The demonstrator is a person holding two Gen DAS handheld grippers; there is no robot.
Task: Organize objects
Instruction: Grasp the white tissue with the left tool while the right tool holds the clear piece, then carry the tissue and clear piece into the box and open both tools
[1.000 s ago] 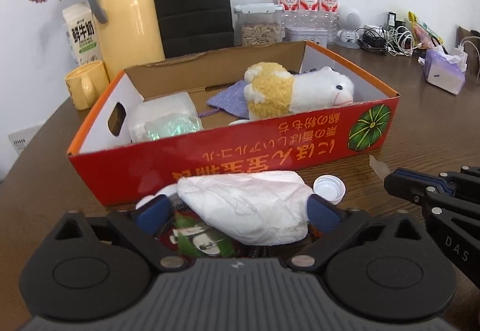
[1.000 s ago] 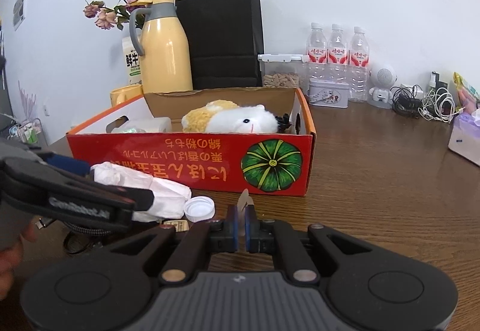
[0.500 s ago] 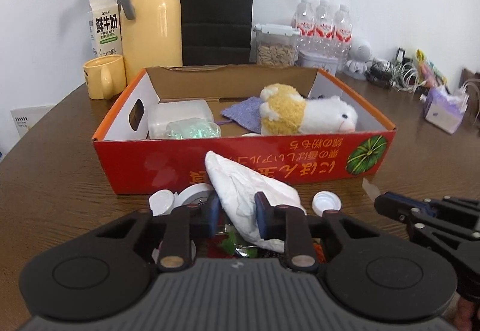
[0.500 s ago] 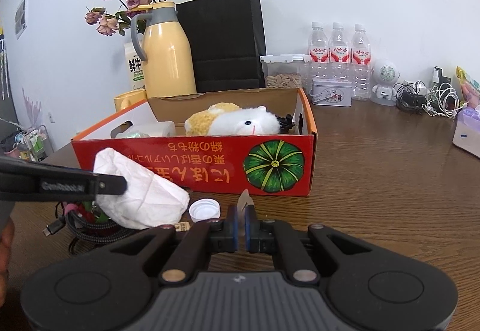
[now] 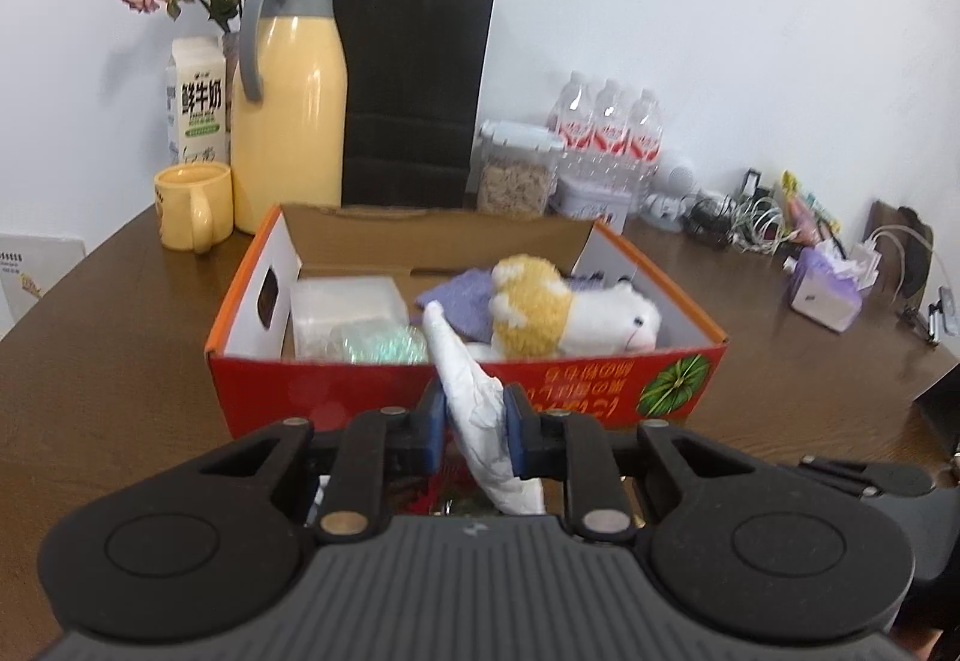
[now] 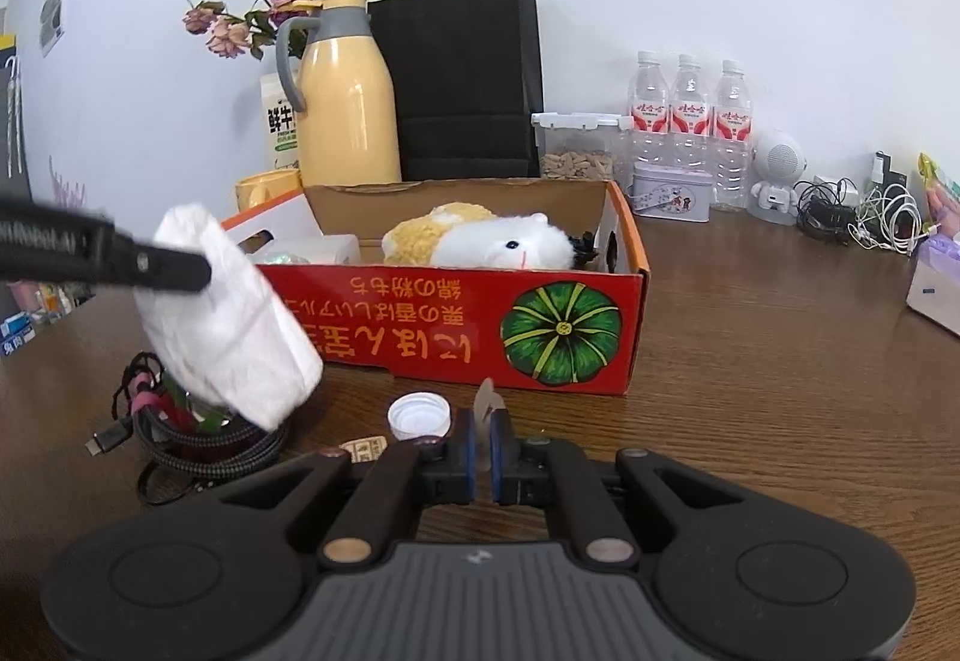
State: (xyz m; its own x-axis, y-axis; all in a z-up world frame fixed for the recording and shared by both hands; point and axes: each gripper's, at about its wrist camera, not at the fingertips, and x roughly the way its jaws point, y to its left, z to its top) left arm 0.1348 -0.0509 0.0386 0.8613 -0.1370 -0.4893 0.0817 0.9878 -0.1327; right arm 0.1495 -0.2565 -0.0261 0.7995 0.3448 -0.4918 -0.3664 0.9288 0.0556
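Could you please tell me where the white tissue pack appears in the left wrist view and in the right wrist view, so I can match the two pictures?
Left wrist view: the white tissue pack stands at bottom centre, pinched in the left gripper, in front of the box.
Right wrist view: it hangs at left, above the coiled cable.
Shared landmark: the red cardboard box with its green pumpkin print.

Left gripper [image 5: 474, 424] jaws have just been closing, now pinching the white pack [image 5: 477, 409] that was lying loose on the table [image 5: 120, 337] between wide jaws. Pack is hanging off the table, tilted, upper end pointing toward 11 o'clock, in front of the red box [image 6: 456, 313]. Cable coil [image 6: 204, 439] and wrappers beneath it are now showing uncovered.
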